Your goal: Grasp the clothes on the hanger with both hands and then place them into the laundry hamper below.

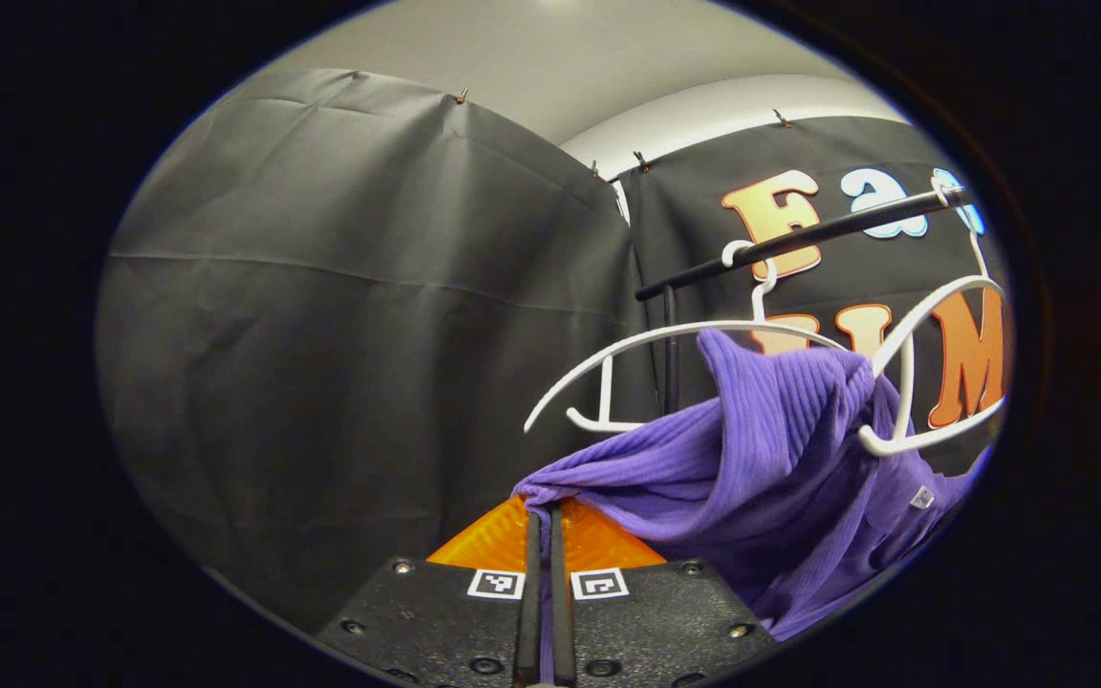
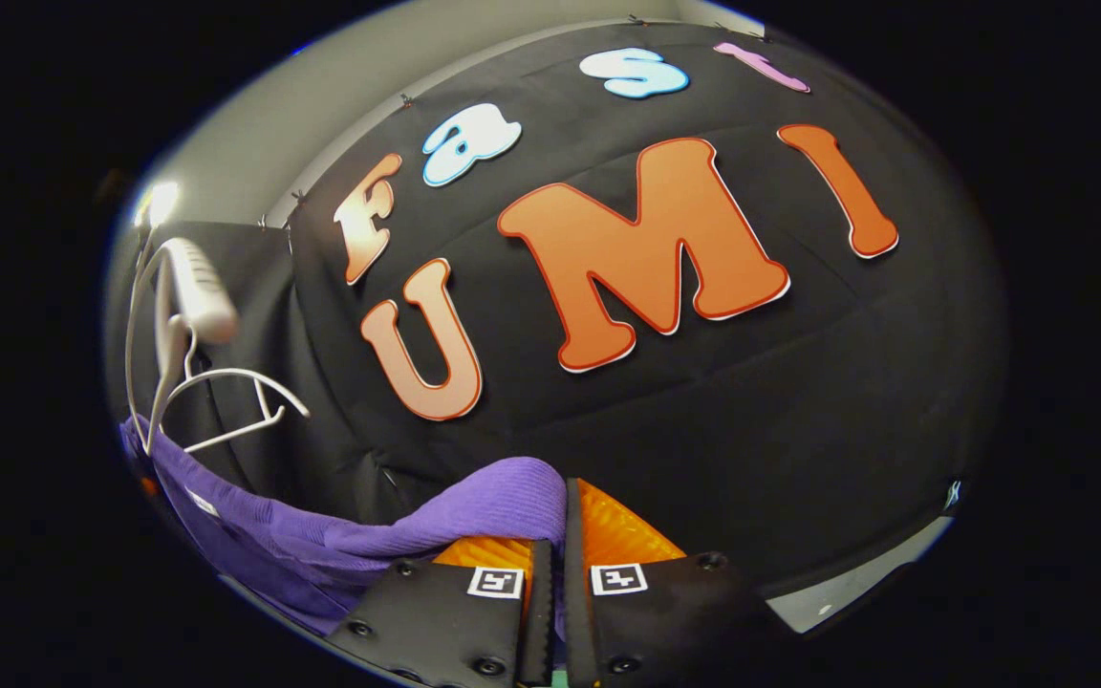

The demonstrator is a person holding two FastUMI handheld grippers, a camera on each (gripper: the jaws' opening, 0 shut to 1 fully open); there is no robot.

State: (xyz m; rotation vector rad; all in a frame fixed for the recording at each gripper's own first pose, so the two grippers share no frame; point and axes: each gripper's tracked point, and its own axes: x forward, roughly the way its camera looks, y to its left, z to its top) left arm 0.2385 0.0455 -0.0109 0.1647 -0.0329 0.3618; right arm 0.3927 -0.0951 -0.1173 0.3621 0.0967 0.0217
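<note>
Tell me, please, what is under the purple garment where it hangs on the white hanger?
The hanger arm pokes out from under the garment, which drapes over its middle. That covered stretch is hidden. Both grippers, left and right, pinch the fabric.

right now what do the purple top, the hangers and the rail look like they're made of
Purple top: soft ribbed knit, matte; fine vertical ribs and limp folds show, fibre unclear. Hangers: likely plastic, white, smooth, moulded curves with a faint sheen. Rail: probably metal, a thin dark tube with a slight gloss.
</note>
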